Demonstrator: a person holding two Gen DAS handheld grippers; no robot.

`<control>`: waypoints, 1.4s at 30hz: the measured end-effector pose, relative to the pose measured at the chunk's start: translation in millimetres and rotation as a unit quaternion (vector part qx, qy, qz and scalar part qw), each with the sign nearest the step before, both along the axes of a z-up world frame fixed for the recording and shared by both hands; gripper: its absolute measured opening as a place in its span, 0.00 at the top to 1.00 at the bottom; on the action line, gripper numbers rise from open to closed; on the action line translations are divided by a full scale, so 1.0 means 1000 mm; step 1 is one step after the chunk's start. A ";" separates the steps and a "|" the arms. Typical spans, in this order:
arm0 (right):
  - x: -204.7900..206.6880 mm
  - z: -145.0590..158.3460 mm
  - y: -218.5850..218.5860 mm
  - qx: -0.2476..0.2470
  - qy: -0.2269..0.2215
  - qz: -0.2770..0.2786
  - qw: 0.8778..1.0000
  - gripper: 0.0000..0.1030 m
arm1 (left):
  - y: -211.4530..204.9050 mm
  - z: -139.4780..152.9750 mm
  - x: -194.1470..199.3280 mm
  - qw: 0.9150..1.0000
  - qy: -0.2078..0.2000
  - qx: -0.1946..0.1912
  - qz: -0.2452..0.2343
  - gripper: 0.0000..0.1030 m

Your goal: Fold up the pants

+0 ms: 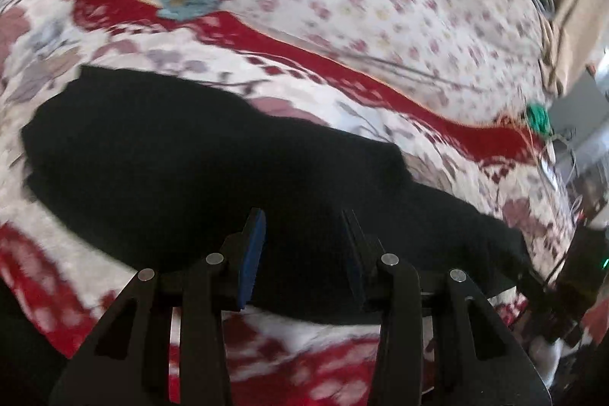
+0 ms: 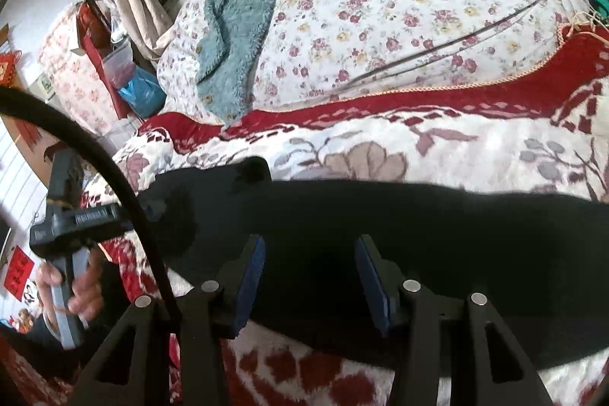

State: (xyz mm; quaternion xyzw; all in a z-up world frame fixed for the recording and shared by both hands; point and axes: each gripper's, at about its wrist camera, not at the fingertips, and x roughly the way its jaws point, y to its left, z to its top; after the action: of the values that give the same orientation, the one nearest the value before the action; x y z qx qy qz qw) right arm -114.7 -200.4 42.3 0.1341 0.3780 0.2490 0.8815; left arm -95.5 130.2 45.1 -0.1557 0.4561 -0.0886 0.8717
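A: What does the bedroom show?

B: A bed under a red-and-white floral blanket (image 2: 380, 147), with a teal fleece garment (image 2: 236, 37) far beyond both tongs.

A: And the pants?

B: The black pants (image 2: 380, 227) lie flat just ahead of the left gripper (image 1: 304, 246) and the right gripper (image 2: 308, 273), both spread, pinching nothing.

A: Which step?

B: Likely approaching for a fold; next, each must close on an edge.
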 end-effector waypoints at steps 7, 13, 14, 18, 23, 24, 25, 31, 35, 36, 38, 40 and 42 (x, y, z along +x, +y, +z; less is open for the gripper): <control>0.047 -0.007 0.051 -0.114 -0.025 0.094 0.989 0.51 | -0.048 0.005 0.032 0.997 -0.015 0.033 -0.066 0.63; 0.067 -0.026 0.043 -0.140 -0.022 0.130 0.981 0.58 | -0.076 -0.011 0.059 0.991 -0.012 0.078 -0.104 0.54; 0.070 -0.026 0.041 -0.141 -0.027 0.117 0.983 0.63 | -0.079 -0.016 0.063 0.991 -0.013 0.090 -0.101 0.54; 0.086 -0.026 0.029 -0.125 -0.017 0.066 0.990 0.85 | -0.081 -0.019 0.074 0.991 -0.029 0.101 -0.085 0.54; 0.071 -0.007 0.021 -0.080 -0.041 0.102 0.991 0.82 | -0.077 -0.015 0.078 0.992 -0.027 0.090 -0.089 0.54; 0.067 -0.003 0.023 -0.093 -0.051 0.111 0.988 0.71 | -0.076 -0.016 0.079 0.991 -0.027 0.092 -0.090 0.54; 0.065 -0.001 0.024 -0.112 -0.055 0.122 0.985 0.55 | -0.075 -0.017 0.080 0.992 -0.025 0.091 -0.089 0.53; 0.072 -0.017 0.032 -0.166 -0.010 0.179 0.970 0.50 | -0.074 -0.020 0.080 0.993 -0.024 0.082 -0.084 0.52; 0.075 -0.023 0.029 -0.133 -0.009 0.210 0.969 0.72 | -0.074 -0.020 0.079 0.993 -0.023 0.082 -0.083 0.52; 0.073 -0.022 0.032 -0.141 -0.017 0.214 0.966 0.78 | -0.074 -0.020 0.080 0.993 -0.022 0.081 -0.083 0.52; 0.067 -0.018 0.039 -0.163 -0.030 0.223 0.961 0.88 | -0.074 -0.019 0.080 0.993 -0.022 0.079 -0.083 0.52; 0.067 -0.014 0.044 -0.184 -0.039 0.225 0.956 0.91 | -0.075 -0.017 0.082 0.993 -0.023 0.079 -0.082 0.52; 0.070 -0.009 0.042 -0.191 -0.044 0.217 0.956 0.94 | -0.074 -0.015 0.084 0.994 -0.025 0.075 -0.079 0.52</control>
State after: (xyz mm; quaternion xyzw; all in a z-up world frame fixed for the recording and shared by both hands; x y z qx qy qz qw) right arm -44.8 -158.6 33.4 -0.1334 0.3995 0.3631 0.8311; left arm -11.8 56.4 30.5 -0.0513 0.4507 -0.1262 0.8822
